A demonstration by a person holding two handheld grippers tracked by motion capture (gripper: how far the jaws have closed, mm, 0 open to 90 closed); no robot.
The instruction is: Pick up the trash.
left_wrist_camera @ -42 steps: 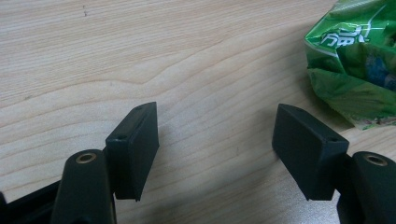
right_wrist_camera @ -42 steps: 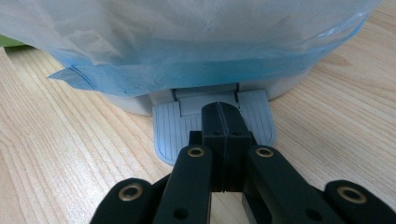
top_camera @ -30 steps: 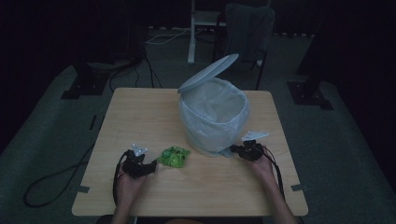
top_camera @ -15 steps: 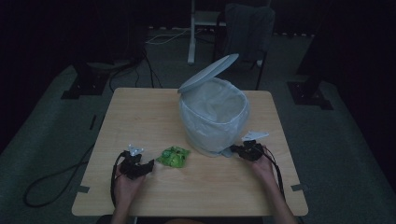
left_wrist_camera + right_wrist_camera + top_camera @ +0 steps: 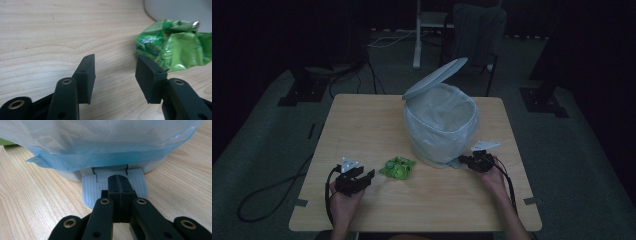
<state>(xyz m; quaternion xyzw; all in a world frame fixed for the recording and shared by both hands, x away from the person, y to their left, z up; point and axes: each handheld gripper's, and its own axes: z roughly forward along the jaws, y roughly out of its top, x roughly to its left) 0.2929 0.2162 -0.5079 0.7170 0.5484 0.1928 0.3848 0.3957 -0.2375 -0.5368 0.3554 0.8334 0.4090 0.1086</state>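
A pedal bin [image 5: 439,125] lined with a pale blue bag [image 5: 100,142] stands mid-table, its grey lid [image 5: 435,78] raised. My right gripper [image 5: 462,161] is at the bin's foot. Its jaws are shut with nothing between them, and the tips [image 5: 119,182] rest on the ribbed grey pedal [image 5: 90,190]. A crumpled green foil wrapper [image 5: 398,167] lies on the wood left of the bin. My left gripper [image 5: 368,176] sits just left of it, open. In the left gripper view the wrapper [image 5: 175,47] lies just beyond the right-hand jaw, outside the gap of the gripper [image 5: 115,72].
The wooden table [image 5: 362,125] has bare surface at the back left and along the front. The bin base [image 5: 175,10] stands right behind the wrapper. A chair [image 5: 477,25] and a cable [image 5: 272,190] are on the dark floor around the table.
My left gripper has drifted slightly left, away from the wrapper. The right gripper stays on the pedal and the lid stays up.
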